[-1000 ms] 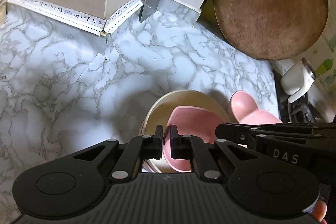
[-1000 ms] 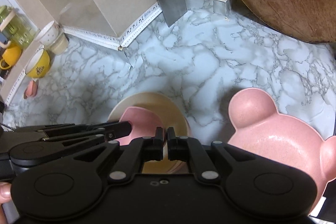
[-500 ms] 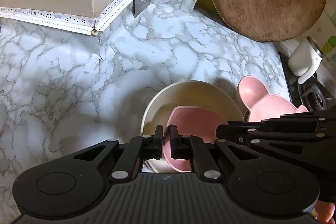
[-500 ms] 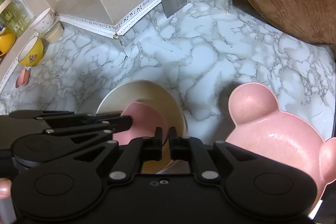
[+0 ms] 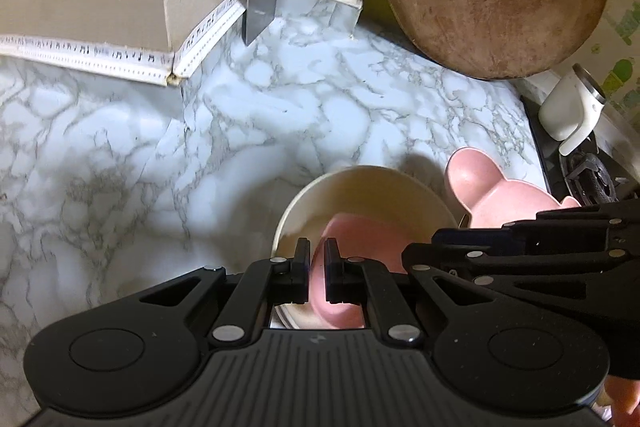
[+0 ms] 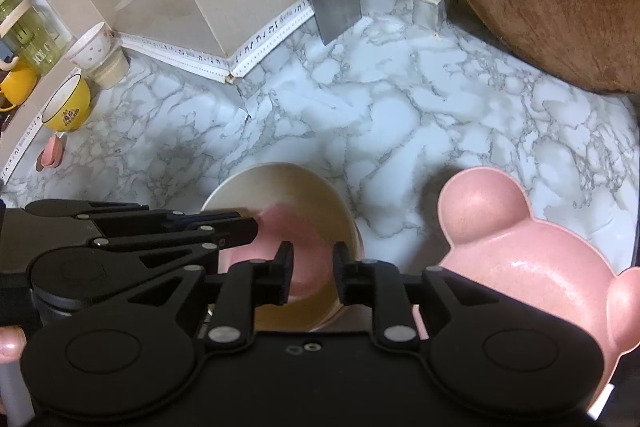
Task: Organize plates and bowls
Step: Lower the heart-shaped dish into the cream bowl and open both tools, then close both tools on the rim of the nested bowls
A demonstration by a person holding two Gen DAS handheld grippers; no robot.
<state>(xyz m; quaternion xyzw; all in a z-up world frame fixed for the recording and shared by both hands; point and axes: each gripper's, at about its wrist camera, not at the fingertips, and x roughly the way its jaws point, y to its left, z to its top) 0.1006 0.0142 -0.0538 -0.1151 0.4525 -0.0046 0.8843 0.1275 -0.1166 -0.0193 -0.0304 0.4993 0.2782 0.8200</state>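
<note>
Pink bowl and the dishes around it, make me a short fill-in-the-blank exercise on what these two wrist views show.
1. The small pink bowl sits inside a larger ____ bowl.
2. The left gripper is shut on the rim of the ____ bowl.
3. The bear-shaped plate lies on the marble counter, coloured ____.
4. The right gripper, whose jaws have just been opening, now stands ____.

Missing words: cream; pink; pink; open

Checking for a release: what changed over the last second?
The right gripper has just been opening, letting go of the cream round bowl's rim. The left gripper stays shut on the small pink bowl inside it. The pink bear-shaped plate hasn't moved.
</note>
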